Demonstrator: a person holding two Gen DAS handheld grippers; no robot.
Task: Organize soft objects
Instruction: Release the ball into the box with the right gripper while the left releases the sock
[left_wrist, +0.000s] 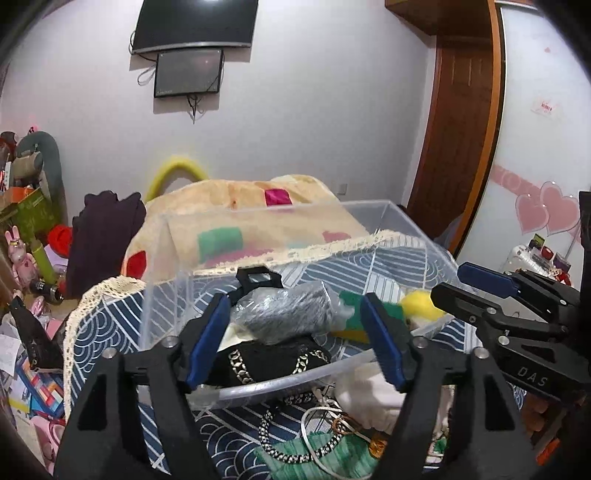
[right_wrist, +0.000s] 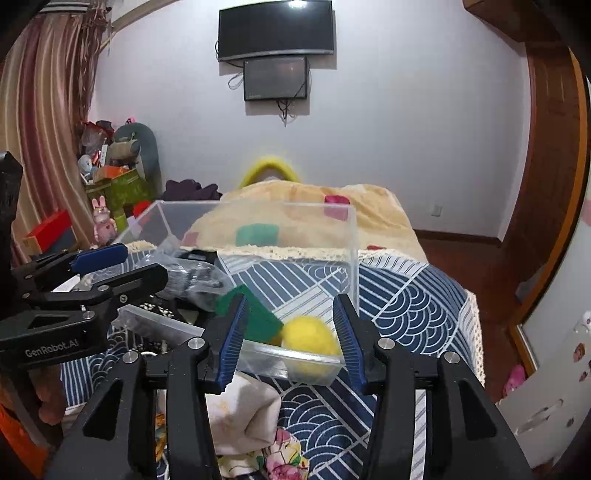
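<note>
Both the left gripper (left_wrist: 295, 339) and right gripper (right_wrist: 288, 336) hover with jaws wide, holding nothing, at the clear bin (right_wrist: 295, 363) on the worktop; inside lie a yellow ball (right_wrist: 310, 338), green sponge (right_wrist: 258, 314) and, seemingly, a bagged grey item (left_wrist: 288, 314).

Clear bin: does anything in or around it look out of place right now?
Mostly the chains. In the left wrist view, a black-and-white braided chain and a white cord lie tangled on the cloth outside the clear bin, hardly soft things. Inside, the plastic-wrapped grey bundle sits piled on a black chain-trimmed item. Nothing looks spilled or damaged.
</note>
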